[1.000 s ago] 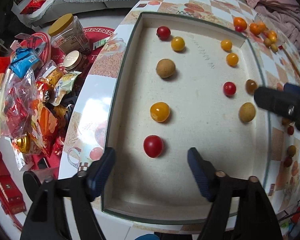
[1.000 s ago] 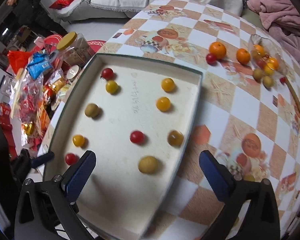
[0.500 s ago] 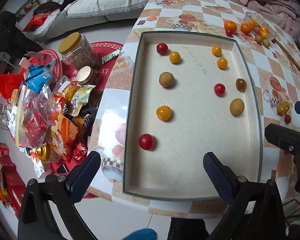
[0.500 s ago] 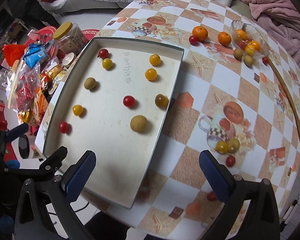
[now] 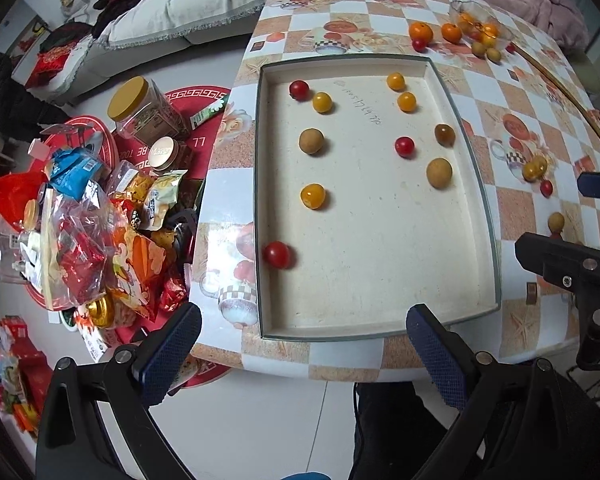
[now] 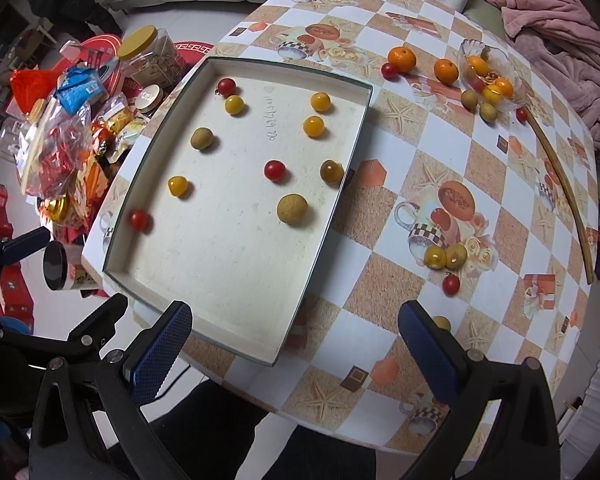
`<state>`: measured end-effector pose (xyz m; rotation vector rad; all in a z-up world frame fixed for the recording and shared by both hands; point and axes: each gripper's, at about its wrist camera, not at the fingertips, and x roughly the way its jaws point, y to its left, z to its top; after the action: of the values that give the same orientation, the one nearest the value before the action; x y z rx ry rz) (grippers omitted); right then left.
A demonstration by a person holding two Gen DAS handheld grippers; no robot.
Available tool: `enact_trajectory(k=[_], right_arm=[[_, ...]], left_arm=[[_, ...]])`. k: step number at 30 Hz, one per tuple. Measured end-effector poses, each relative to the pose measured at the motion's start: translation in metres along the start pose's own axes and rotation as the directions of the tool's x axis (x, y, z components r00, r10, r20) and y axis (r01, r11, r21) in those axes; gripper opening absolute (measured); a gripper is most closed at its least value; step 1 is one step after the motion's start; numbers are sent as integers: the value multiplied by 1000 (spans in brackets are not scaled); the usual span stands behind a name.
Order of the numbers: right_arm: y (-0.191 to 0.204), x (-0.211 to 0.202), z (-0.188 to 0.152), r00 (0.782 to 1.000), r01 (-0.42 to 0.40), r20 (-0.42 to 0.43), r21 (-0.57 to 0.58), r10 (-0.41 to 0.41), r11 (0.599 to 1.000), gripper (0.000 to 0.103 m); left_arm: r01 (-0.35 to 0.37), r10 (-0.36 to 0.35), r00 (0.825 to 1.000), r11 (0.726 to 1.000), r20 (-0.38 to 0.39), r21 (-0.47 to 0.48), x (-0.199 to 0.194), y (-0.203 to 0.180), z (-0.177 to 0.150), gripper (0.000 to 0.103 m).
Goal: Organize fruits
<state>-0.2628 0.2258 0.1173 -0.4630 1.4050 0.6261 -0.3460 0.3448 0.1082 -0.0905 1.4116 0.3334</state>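
Both grippers hang with fingers wide apart and nothing between them: the left gripper (image 5: 300, 356) sits off the tray's near edge, over the floor, and the right gripper (image 6: 296, 350) is past the tray's near right corner. A second ago both were low over the tray (image 5: 380, 330), the left one right behind the near red tomato (image 5: 277, 255); since then they have pulled up and back, so the whole tray now shows. That tomato has also shifted and now rests against the tray's left wall.

Inside the tray nine fruits lie in two loose columns. Along the left: a far red tomato (image 5: 299, 89), a yellow one (image 5: 322, 102), a brown longan (image 5: 311, 141), another yellow tomato (image 5: 313, 196), then the near red one. Along the right: two yellow tomatoes (image 5: 396, 81), a red one (image 5: 404, 146), a dark fruit (image 5: 445, 135) and a second longan (image 5: 439, 173).

Right of the tray, loose fruit is on the table: a yellow pair (image 6: 445, 256) with a red tomato (image 6: 451, 283), and, beyond the tray's far right corner, two oranges (image 6: 401, 59) beside a glass bowl (image 6: 472, 47).

The retreat reads as a placement finished; the stray fruit right of the tray looks like the next job, probably for the right gripper.
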Motion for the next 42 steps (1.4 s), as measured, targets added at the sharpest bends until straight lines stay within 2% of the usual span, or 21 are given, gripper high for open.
enact_trajectory(k=[19, 39, 42], right_arm=[[9, -9, 4, 999, 20, -25, -28, -20, 999, 103], [9, -12, 6, 999, 40, -8, -43, -41, 998, 103], [9, -12, 5, 999, 44, -5, -42, -44, 998, 103]], left_arm=[[35, -36, 999, 998, 5, 54, -19, -5, 2, 103], [61, -61, 998, 998, -12, 21, -16, -5, 1, 103], [72, -73, 997, 997, 8, 21, -20, -5, -1, 103]])
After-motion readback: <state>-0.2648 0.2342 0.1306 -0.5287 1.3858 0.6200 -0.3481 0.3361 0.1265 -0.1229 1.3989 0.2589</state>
